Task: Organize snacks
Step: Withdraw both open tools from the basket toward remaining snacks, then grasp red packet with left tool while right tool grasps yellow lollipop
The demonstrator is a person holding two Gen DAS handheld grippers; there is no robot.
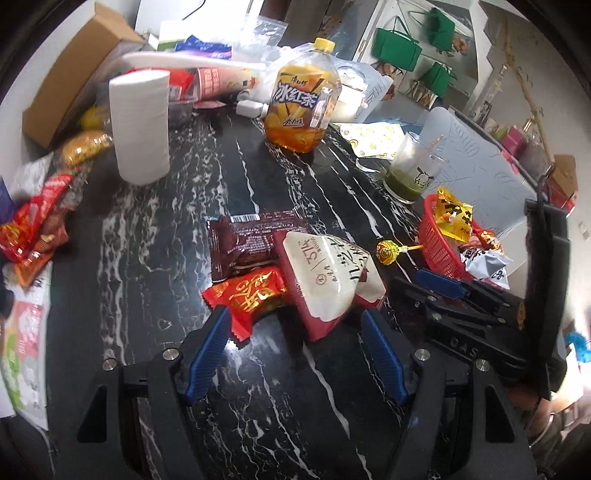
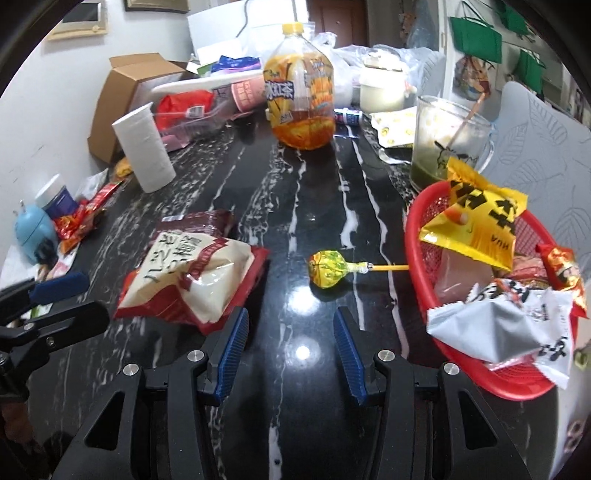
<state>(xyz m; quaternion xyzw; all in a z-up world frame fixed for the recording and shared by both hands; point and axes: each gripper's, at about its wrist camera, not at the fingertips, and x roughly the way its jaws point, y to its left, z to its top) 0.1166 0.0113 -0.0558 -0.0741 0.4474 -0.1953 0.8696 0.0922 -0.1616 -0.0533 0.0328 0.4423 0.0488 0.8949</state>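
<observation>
Black white-veined marble table (image 2: 295,206), white wall (image 2: 44,122), possibly a dark door (image 2: 340,22) behind.

Far ahead of the tool stands an iced-tea bottle (image 1: 301,98), yellow-capped and upright on the black marble table (image 1: 155,258). Ahead and to the left is an upright paper towel roll (image 1: 140,125), with an open cardboard box (image 1: 74,74) lying beyond it. Ahead to the right sits a glass mug (image 1: 413,170) (green liquid at the bottom). Green bags (image 1: 397,42) hang on the far wall.
</observation>
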